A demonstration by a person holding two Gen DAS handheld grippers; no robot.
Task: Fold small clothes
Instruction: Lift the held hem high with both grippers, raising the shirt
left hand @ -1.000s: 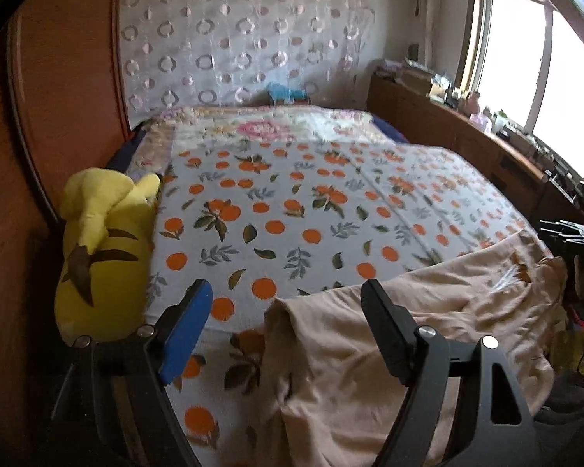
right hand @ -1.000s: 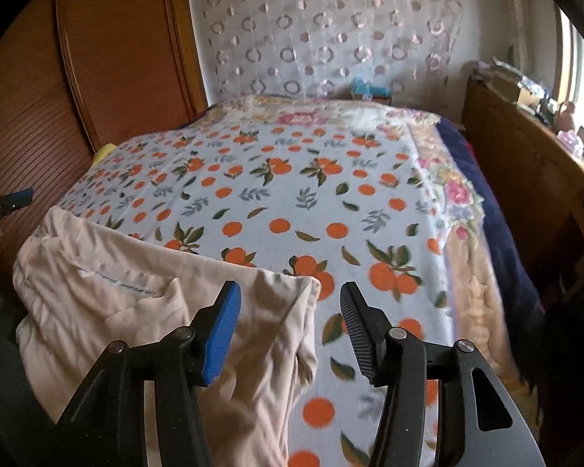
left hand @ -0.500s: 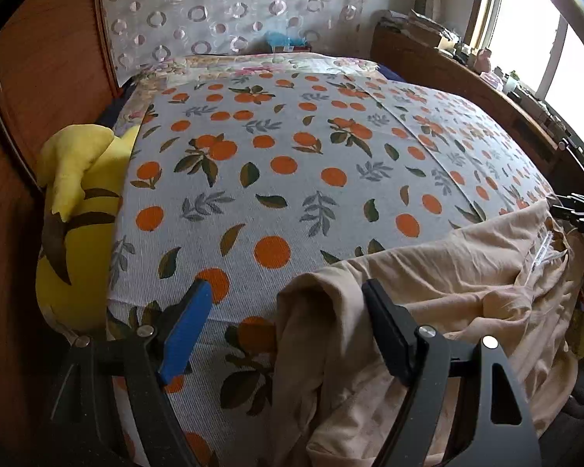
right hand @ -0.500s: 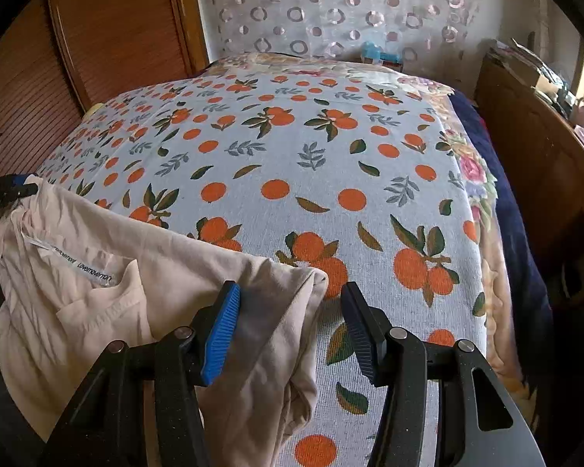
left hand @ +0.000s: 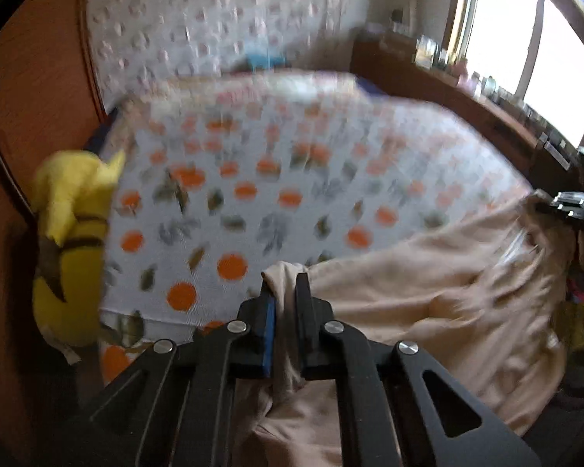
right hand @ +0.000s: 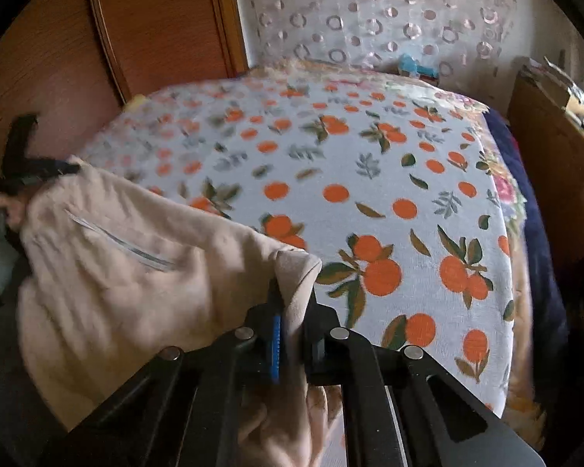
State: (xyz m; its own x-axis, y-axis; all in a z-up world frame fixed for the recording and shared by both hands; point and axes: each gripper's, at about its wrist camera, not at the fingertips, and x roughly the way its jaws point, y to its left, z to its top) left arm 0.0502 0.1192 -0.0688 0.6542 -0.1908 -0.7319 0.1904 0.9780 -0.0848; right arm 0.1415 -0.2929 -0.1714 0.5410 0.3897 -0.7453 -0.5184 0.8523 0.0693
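A beige garment [left hand: 428, 284] lies bunched along the near edge of the bed, and it also fills the left of the right wrist view [right hand: 116, 280]. My left gripper [left hand: 284, 284] has its jaws closing, with the garment's left corner pinched between the pads. My right gripper [right hand: 292, 292] also has its jaws closing, and the pads press on the garment's right corner. Each view shows the other gripper at the cloth's far end: the right gripper [left hand: 568, 206] and the left gripper [right hand: 23, 163]. The left wrist view is blurred.
The bed carries a white sheet with orange fruit prints [right hand: 370, 179]. A yellow plush toy [left hand: 70, 241] lies at the bed's left side against a wooden wardrobe [right hand: 155, 39]. A wooden ledge with clutter [left hand: 447, 105] runs under the window on the right.
Both grippers stood open around the garment's corners before. Now both have closed on the cloth, and the left view has tipped up and blurred.
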